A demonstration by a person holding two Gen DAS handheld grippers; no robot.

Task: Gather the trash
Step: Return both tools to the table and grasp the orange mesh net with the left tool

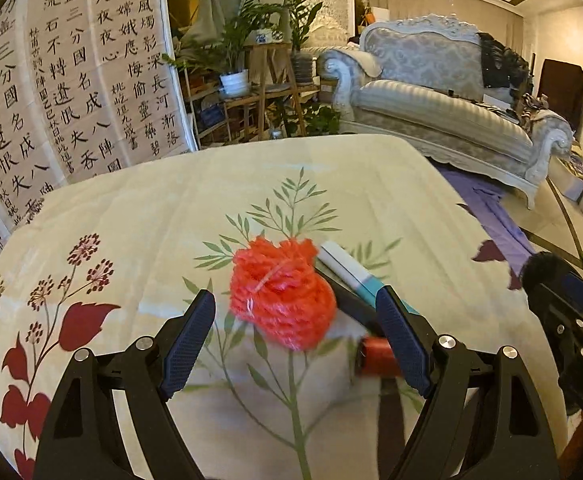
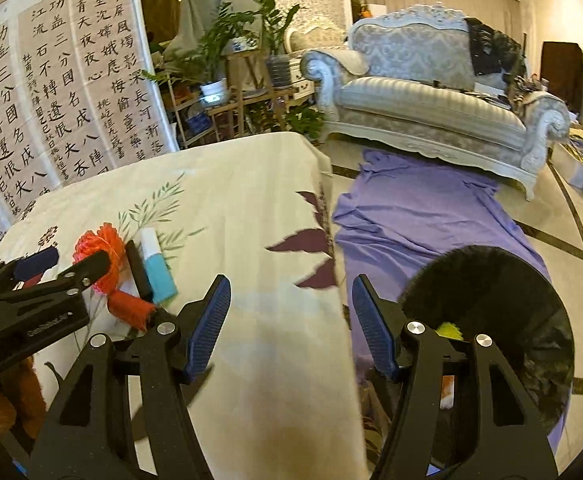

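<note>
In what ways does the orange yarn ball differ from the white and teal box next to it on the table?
The orange yarn ball is round and fuzzy; the white and teal box is flat, long and smooth-edged. The ball has one bright colour, while the box has two, white at the far end and teal at the near end. The ball stands higher than the box. Both rest on the flowered tablecloth, near each other.
</note>
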